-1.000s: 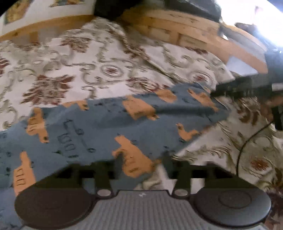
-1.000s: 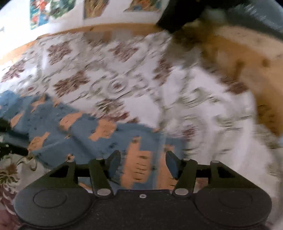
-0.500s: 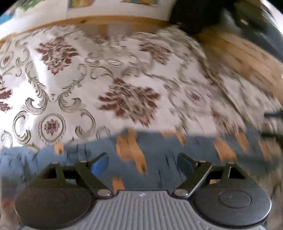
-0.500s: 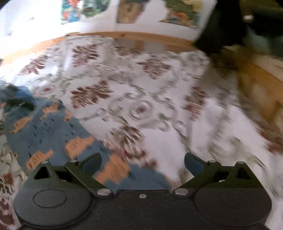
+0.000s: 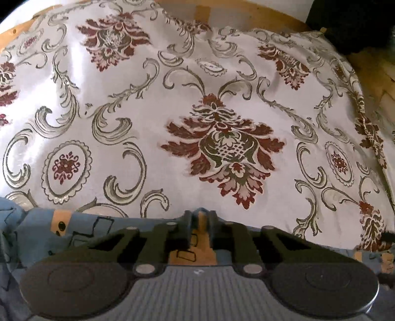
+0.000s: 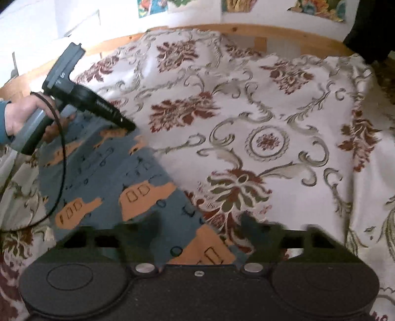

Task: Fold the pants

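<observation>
The blue pants (image 6: 106, 170) with orange patches lie on a floral bedspread (image 6: 271, 103), running from lower centre to upper left in the right wrist view. My left gripper (image 5: 200, 218) is shut on the pants' (image 5: 74, 234) far edge, and a bit of blue and orange cloth shows between its fingers. The right wrist view shows that same left gripper (image 6: 129, 127) from the side, held by a hand (image 6: 17, 116), with its tip on the cloth. My right gripper (image 6: 201, 222) stands open over the near corner of the pants. Its fingers are blurred, one on each side of the cloth.
The patterned bedspread (image 5: 222, 111) fills most of both views. A wooden bed frame (image 6: 246, 30) runs along the far side, with a wall and colourful pictures (image 6: 153, 7) behind it. A dark object (image 5: 358, 24) sits at the far right corner. A black cable (image 6: 61, 158) hangs from the left gripper.
My left gripper went from open to shut on the pants' edge. My right gripper's fingers came closer together, with the pants' corner now between them. Both views swung toward the far side of the bed.
</observation>
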Tool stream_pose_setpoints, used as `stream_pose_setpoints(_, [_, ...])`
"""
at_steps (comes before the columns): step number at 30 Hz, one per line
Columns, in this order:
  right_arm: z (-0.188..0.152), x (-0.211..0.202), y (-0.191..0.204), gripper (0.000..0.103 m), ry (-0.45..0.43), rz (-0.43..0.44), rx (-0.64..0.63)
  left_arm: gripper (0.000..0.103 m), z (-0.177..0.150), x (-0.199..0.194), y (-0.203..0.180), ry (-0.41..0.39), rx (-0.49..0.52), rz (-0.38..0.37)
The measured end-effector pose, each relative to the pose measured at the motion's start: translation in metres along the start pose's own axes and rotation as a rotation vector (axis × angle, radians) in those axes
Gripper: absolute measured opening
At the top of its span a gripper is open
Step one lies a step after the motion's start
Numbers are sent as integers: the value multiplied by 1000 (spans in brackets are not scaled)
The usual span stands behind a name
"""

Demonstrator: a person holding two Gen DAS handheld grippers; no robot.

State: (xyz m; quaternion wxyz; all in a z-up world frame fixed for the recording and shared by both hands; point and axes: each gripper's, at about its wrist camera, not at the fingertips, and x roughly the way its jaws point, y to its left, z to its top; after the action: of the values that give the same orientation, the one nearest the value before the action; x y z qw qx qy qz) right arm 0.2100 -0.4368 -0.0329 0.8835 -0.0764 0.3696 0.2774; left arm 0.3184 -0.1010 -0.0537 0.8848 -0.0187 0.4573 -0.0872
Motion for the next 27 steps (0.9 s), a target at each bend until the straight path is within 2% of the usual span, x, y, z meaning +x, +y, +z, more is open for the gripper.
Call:
stream_pose_setpoints(1, [0,0,2,13,5,-8,-12,9,-1,-2,1,-10,-6,-4])
stream_pose_setpoints(4, [-4,-6,12,3,-12,-18,-53,7,-5,-14,4,-49,-17,-29])
stream_pose_setpoints(8, [-8,-26,34,2,-35,-40,-126,6,-18,-36,12,-111,-3,-75])
stream_pose_setpoints(12, [-15,-35,54,3,25,-14,-177,6,-39,-55,21,-169,16,-124])
stream_pose_setpoints(14, [-14,-37,56,16,54,-7,-168,6,-51,-62,25,-198,31,-142])
stream_pose_setpoints(16, [-2,-43,49,35,19,58,-44,6,-62,-67,29,-212,33,-154])
stream_pose_setpoints(17, [7,-46,46,40,-16,100,24,6,-68,-69,33,-220,20,-165])
stream_pose_setpoints(19, [28,-42,35,66,-78,226,215,6,-77,-72,40,-236,-14,-194])
stream_pose_setpoints(22, [52,-9,25,66,-93,384,493,6,-88,-72,49,-256,-56,-230])
stream_pose_setpoints(25, [66,38,30,54,-24,474,718,6,-92,-69,56,-256,-104,-254])
stream_pose_setpoints(27, [68,66,38,50,27,522,834,6,-91,-71,58,-273,-120,-270])
